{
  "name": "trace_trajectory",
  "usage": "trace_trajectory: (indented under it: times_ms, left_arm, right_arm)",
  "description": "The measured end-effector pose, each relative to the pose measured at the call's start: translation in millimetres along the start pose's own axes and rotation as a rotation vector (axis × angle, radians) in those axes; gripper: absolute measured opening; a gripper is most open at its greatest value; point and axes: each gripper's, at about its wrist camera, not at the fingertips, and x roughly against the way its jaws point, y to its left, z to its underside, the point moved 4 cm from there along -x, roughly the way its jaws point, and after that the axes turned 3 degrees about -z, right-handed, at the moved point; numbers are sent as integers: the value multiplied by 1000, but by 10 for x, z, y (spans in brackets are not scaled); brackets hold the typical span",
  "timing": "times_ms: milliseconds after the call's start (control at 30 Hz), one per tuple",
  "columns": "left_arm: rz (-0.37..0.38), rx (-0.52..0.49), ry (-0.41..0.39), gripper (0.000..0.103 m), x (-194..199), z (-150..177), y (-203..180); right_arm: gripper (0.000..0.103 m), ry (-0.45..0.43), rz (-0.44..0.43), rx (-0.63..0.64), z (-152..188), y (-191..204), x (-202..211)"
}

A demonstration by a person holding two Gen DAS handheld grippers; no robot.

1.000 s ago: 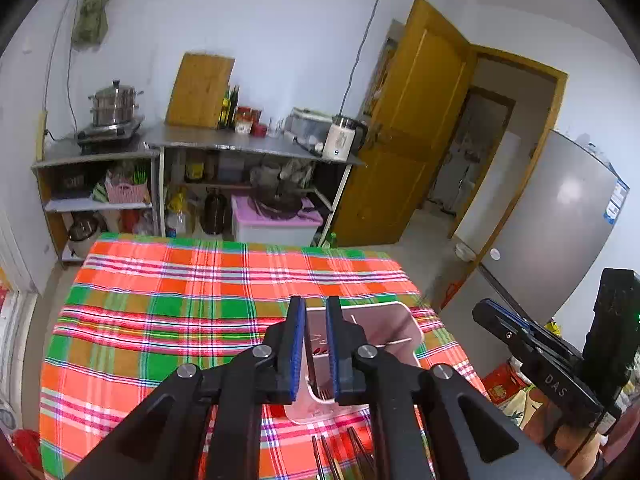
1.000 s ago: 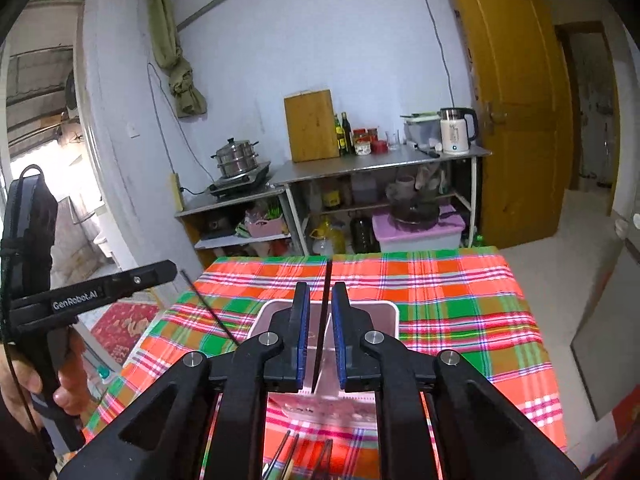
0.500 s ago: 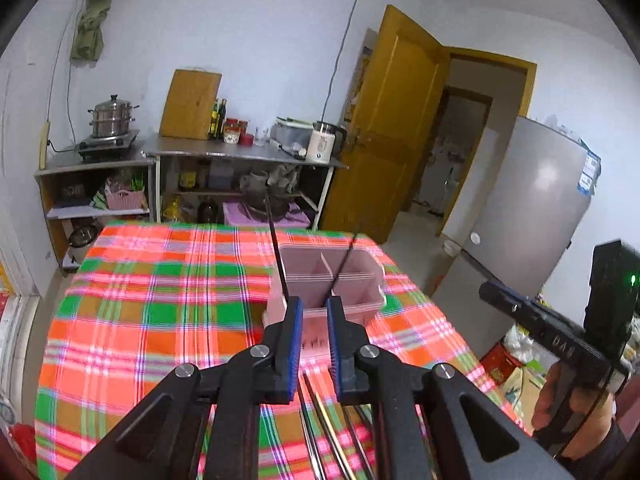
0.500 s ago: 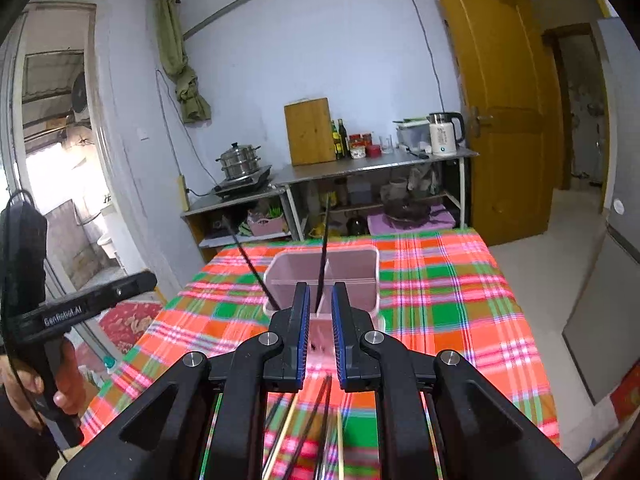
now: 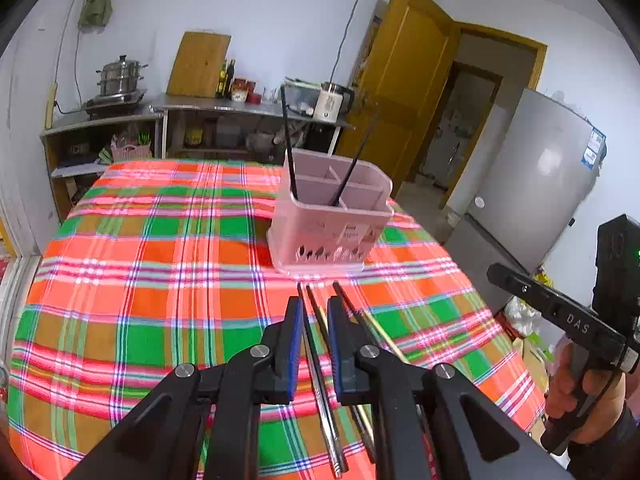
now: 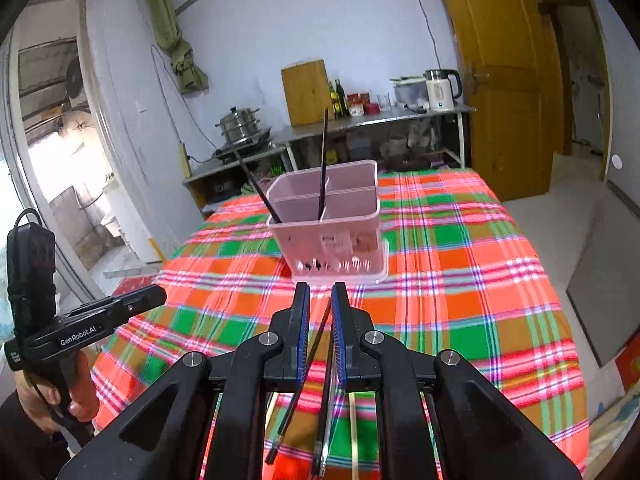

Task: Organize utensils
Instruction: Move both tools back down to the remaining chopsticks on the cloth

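While I hold both rigs low over the table:
Chopsticks (image 5: 320,368): loose on plaid cloth (image 5: 160,280), near side of pink caddy (image 5: 332,216); two already standing inside.
Left gripper (image 5: 314,308): clenched, empty.
Right gripper (image 6: 320,296): clenched, empty.
Handling: light, stiff, thin, prob. slippery; I'd pinch mid-shaft, one at a time.

A steel steamer pot (image 5: 120,76) and a wooden cutting board (image 5: 199,65) stand far ahead, left of the tool; a white kettle (image 5: 330,102) and a yellow door (image 5: 404,80) stand ahead, to the right.
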Motion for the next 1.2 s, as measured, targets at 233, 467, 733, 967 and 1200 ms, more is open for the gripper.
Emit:
trace_trajectory:
  times_ms: [233,467,733,967,1200]
  left_arm:
    - [-9,2,77,12,-243,120,46]
    - [12,1,158,12,-574,217,27]
    - [-21,1,227,12,-930,334,71]
    - [-25,-5,267,12,-1167,315,100]
    - [-25,-25,285,12,-1496,143,45]
  right_arm:
    - [11,42,-5,-10,100,-29,-148]
    - [11,99,-12,-12,215,-71,-383]
    - [11,181,-3,-23,409,-199,-671]
    - [11,243,9,-24,538,-288,-904]
    - [11,265,-7,-12,464,-252,-1144]
